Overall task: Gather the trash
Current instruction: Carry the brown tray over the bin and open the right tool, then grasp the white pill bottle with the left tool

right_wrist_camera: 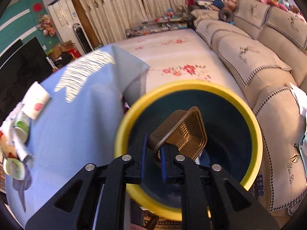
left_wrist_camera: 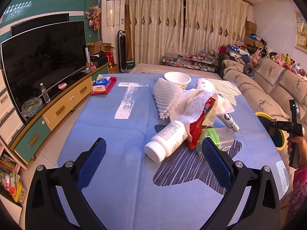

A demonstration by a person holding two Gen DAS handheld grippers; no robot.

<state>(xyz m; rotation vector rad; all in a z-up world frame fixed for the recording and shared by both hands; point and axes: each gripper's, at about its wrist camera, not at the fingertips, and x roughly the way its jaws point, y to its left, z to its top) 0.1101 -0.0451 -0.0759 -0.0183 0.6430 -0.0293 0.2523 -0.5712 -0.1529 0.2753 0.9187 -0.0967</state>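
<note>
My left gripper (left_wrist_camera: 153,143) is open and empty, low over the blue tablecloth (left_wrist_camera: 107,134). Just ahead lies a trash pile: a white bottle (left_wrist_camera: 166,140) on its side, a red wrapper (left_wrist_camera: 199,126), a clear cup with a green band (left_wrist_camera: 216,138), white paper towels (left_wrist_camera: 197,103), white foam netting (left_wrist_camera: 165,97), a white bowl (left_wrist_camera: 177,78) and a paper cup (left_wrist_camera: 205,85). My right gripper (right_wrist_camera: 153,142) is shut on a gold plastic tray (right_wrist_camera: 182,134) and holds it over the mouth of a yellow-rimmed dark bin (right_wrist_camera: 255,122). The bin also shows in the left wrist view (left_wrist_camera: 262,115).
A beige sofa (right_wrist_camera: 259,61) runs along the right, close behind the bin. A TV (left_wrist_camera: 42,61) on a low cabinet (left_wrist_camera: 63,107) stands to the left. A tissue pack on a red box (left_wrist_camera: 103,84) sits at the table's far left corner. A floral-covered surface (right_wrist_camera: 172,57) lies beyond the table.
</note>
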